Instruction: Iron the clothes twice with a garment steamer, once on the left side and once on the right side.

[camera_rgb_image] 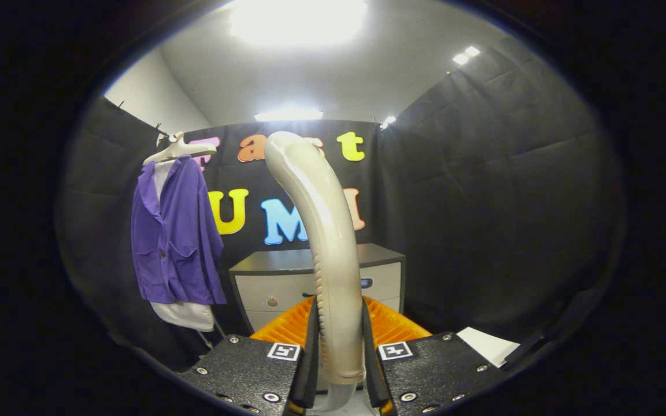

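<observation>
With the tongs (pixel 337 352) clenched on the steamer (pixel 324 242) handle well short of the jacket (pixel 174 237), a loose grip could let it twist or slip during the approach.

The scene is lit from above by ceiling panels (pixel 298 20), the largest blown out to white glare. A sheen is cast down the steamer handle (pixel 324 242). The far walls stay dim. Straight lines are bent near the edges.
</observation>
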### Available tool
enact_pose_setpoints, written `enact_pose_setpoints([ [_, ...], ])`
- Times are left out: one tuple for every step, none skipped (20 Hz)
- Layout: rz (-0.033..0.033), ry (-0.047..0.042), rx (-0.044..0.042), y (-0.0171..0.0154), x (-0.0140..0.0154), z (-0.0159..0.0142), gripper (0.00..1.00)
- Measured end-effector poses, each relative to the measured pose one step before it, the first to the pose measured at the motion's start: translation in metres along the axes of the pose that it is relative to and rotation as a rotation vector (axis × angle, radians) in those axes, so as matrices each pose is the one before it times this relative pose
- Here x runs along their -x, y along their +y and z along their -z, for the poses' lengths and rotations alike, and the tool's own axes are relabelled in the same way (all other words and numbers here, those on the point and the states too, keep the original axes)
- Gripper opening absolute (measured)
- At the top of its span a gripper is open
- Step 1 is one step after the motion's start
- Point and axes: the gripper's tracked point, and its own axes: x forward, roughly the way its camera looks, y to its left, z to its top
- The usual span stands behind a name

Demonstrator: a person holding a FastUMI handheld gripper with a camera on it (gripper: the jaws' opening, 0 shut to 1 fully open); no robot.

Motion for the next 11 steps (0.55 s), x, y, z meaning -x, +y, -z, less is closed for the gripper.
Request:
enact_pose_setpoints([
  [0.00403,0.02016,0.00438,-0.00558,0.00423,0.00517,0.34],
  [0.01157,0.00788,0.01492,-0.00520,0.00181,0.00367,0.35],
  [0.01698,0.00282,0.01342,-0.00647,0.00204,0.00190,0.35],
  [0.01157,0.00454,-0.00516,-0.00331,0.00184,0.00108,0.34],
  [0.00114,0.00533,-0.01105,0.00009,0.00171,0.00113,0.34],
  [-0.00555,0.00391,0.00728,0.00398,0.00074,0.00092,0.35],
  [-0.00267,-0.00084,0.01441,0.00446,-0.00027,0.00101,0.35],
  [-0.00232,0.00278,0.00671,0.00300,0.00068,-0.00099,0.35],
  [-0.00684,-0.00215,-0.00086,0.00435,0.00202,-0.00126,0.35],
  [-0.01020,-0.00255,0.00462,0.00667,0.00133,-0.00088,0.35],
  [-0.00812,0.00008,0.00351,0.00587,0.00009,0.00043,0.35],
])
